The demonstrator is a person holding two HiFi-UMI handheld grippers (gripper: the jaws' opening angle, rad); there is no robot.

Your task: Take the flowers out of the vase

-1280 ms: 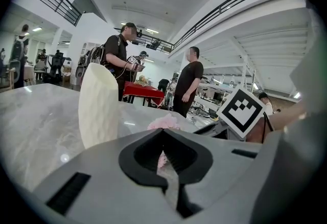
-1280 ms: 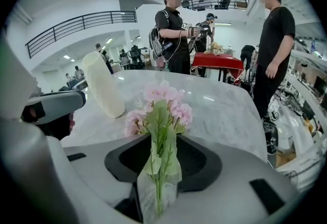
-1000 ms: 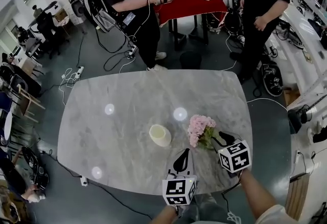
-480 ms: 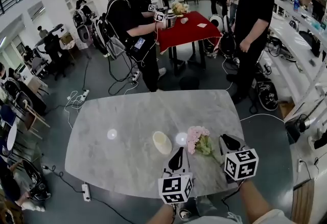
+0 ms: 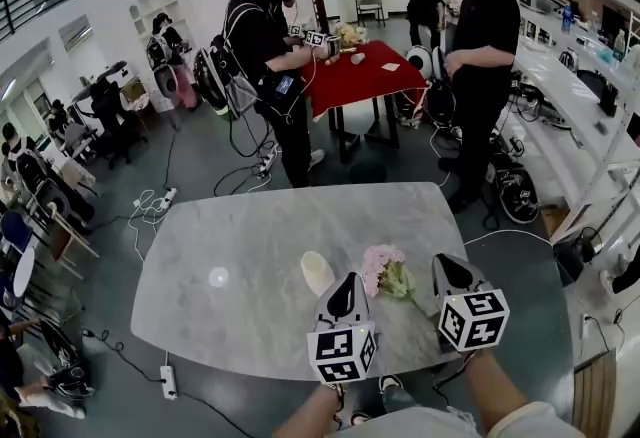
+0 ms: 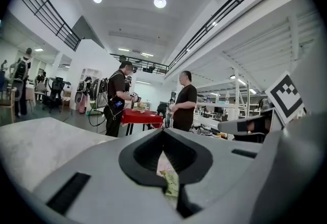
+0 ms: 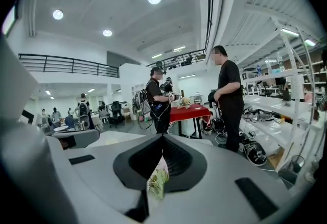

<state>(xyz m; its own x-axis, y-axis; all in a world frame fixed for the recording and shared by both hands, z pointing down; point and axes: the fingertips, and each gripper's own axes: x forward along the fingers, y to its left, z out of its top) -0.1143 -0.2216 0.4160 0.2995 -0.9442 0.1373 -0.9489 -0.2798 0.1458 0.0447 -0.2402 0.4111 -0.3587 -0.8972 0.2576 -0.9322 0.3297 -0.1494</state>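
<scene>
A bunch of pink flowers (image 5: pixel 384 269) with green leaves lies on the grey marble table (image 5: pixel 240 246), just right of a cream vase (image 5: pixel 317 272) whose mouth shows nothing in it. My left gripper (image 5: pixel 346 287) is raised in front of the vase, shut and holding nothing. My right gripper (image 5: pixel 443 267) hangs right of the flowers, also shut and empty. In the left gripper view the closed jaws (image 6: pixel 163 135) leave a slit through which a bit of the flowers (image 6: pixel 171 183) shows. The right gripper view gives the same: jaws (image 7: pixel 163 140) together, flowers (image 7: pixel 159 179) beyond.
Beyond the table a person with a backpack works with grippers at a red-covered table (image 5: pixel 372 73). Another person in black (image 5: pixel 482 46) stands to the right. Benches with equipment (image 5: pixel 570 76) line the right wall. A power strip (image 5: pixel 167 381) and cables lie on the floor.
Both grippers have risen above the table. The right gripper's jaws, open beside the flowers a second ago, have closed empty. The flowers and vase stay where they were.
</scene>
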